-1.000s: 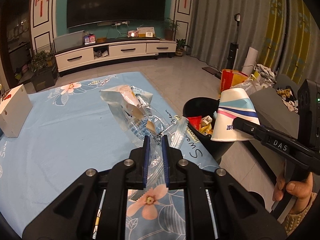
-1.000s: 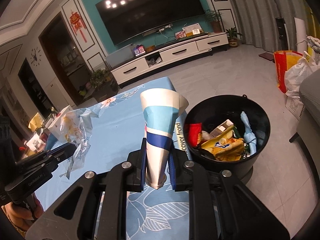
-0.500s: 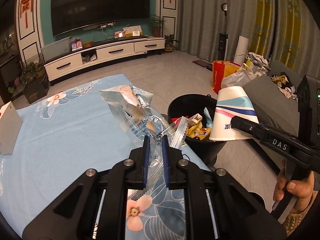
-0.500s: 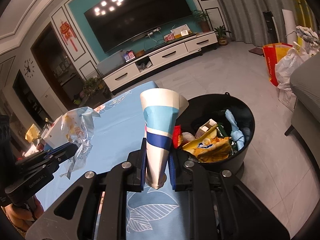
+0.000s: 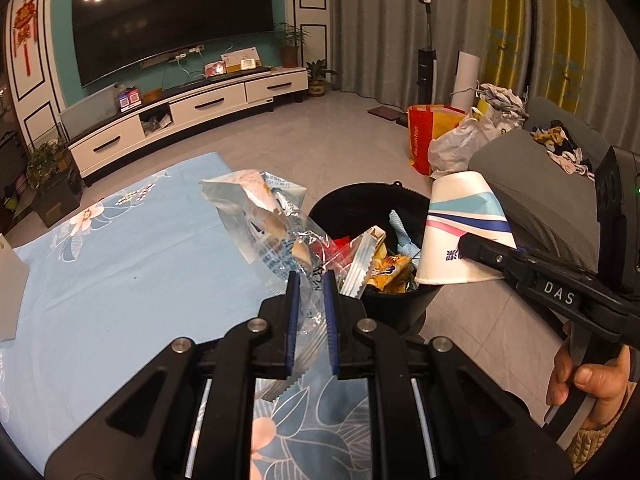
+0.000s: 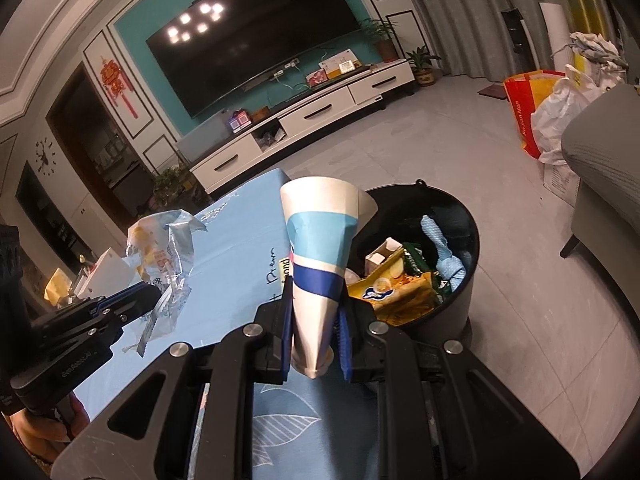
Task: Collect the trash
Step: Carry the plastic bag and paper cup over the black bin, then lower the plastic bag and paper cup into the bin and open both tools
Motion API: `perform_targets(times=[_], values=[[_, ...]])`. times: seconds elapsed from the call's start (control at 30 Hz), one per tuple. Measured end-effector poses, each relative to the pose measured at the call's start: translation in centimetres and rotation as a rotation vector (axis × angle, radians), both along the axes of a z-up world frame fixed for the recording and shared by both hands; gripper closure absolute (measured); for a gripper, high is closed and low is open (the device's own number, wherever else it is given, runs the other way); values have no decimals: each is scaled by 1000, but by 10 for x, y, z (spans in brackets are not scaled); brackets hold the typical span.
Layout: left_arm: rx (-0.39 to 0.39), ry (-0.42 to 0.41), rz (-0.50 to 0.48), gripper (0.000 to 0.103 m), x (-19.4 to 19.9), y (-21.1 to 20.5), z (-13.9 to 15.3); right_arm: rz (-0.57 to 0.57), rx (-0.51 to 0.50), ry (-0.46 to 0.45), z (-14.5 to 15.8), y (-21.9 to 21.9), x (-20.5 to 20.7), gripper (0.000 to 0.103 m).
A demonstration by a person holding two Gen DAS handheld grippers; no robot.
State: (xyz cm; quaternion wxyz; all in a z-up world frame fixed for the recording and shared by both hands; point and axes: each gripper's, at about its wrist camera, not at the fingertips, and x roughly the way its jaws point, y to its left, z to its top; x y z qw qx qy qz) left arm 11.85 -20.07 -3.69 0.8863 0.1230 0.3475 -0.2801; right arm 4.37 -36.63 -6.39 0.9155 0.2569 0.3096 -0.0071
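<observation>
Two grippers, both loaded. Left gripper (image 5: 308,280): jaws pinched on a crumpled clear snack wrapper (image 5: 264,216), which stands up above the blue floral tablecloth (image 5: 120,248) near its right edge. Right gripper (image 6: 314,316): jaws clamped on a flattened paper cup (image 6: 320,248), white with blue bands, base pointing away, held over the table's edge just beside the bin. Black trash bin (image 6: 460,216) on the tiled floor against the table, already holding a yellow snack bag (image 6: 400,288), a small carton and a blue cloth. Beyond: white TV console (image 5: 192,112), large dark television (image 5: 172,20), grey curtains.
</observation>
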Motion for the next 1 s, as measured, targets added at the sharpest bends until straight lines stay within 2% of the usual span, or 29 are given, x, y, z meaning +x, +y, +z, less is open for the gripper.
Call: perform_targets(times=[1.0], values=[[28,19,-107,89,51,-82,-28,-65,-4,32,-24,-34,35,84]])
